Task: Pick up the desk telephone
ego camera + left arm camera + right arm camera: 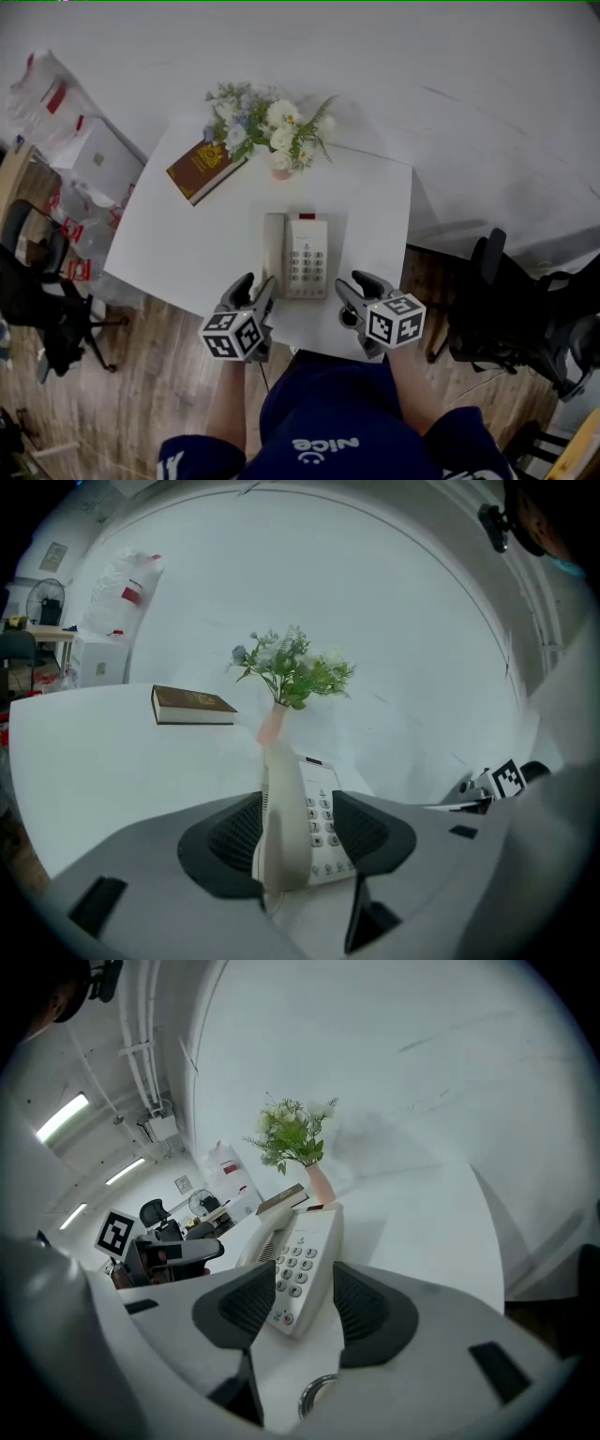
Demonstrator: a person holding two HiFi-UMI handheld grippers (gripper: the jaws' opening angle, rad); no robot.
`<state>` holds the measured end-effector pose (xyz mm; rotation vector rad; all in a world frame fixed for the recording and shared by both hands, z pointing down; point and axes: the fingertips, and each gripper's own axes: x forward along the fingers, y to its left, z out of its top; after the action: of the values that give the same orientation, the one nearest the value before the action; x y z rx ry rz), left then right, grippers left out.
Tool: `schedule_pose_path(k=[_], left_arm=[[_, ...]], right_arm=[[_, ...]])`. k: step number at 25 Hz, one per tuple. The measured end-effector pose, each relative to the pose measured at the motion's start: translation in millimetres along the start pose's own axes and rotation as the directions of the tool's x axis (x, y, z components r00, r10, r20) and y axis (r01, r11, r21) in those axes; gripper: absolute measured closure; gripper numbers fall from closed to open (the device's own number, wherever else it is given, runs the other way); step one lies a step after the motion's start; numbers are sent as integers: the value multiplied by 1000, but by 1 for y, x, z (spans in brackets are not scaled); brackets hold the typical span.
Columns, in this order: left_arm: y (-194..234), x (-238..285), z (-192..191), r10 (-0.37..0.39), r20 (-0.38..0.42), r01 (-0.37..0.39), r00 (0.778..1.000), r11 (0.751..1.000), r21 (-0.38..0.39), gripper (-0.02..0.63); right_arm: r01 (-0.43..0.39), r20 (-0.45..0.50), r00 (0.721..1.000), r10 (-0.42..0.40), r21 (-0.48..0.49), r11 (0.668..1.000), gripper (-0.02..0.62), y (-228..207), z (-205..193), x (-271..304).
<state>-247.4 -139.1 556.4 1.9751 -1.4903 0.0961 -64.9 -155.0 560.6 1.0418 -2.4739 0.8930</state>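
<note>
A cream desk telephone [296, 255] lies in the middle of the white table [178, 248], its handset [273, 251] resting on its left side. My left gripper [257, 284] stands at the phone's near left corner, open. In the left gripper view the handset [281, 817] lies in the gap between the dark pads [230, 836], with space showing on its right side. My right gripper [357, 284] is at the phone's near right corner, also open. In the right gripper view the phone's keypad corner [298, 1269] sits between its pads [370, 1307] without touching them.
A brown book [204, 169] and a vase of white flowers [274, 131] stand at the table's far side. Black office chairs [511, 300] flank the table on the right and on the left [37, 291]. White boxes and bags [84, 155] are stacked at the far left.
</note>
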Motion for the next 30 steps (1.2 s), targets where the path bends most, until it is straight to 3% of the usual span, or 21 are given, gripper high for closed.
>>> schedule_pose_path(k=[6, 10, 13, 16, 23, 28, 30], left_arm=[[28, 26, 7, -70, -103, 56, 992, 989, -133, 298], [36, 51, 8, -175, -147, 135, 974, 960, -246, 281], [36, 66, 1, -280, -210, 201, 937, 922, -331, 273], [37, 75, -6, -347, -268, 240, 899, 901, -362, 265], [38, 85, -15, -489, -293, 308, 821, 813, -495, 258], [30, 91, -13, -596, -302, 396, 745, 758, -519, 249], [27, 92, -14, -616, -316, 417, 721, 751, -512, 247]], right_arm=[[-36, 9, 999, 35, 124, 992, 370, -13, 13, 23], [-63, -10, 998, 66, 180, 982, 368, -20, 18, 42], [-53, -52, 997, 62, 168, 984, 368, -22, 16, 55], [-50, -85, 994, 66, 182, 982, 368, -24, 11, 66], [-61, -148, 983, 106, 282, 957, 368, -30, 5, 87], [-54, -185, 975, 123, 339, 939, 368, -33, 0, 100], [-51, -195, 972, 131, 367, 929, 365, -35, -3, 103]])
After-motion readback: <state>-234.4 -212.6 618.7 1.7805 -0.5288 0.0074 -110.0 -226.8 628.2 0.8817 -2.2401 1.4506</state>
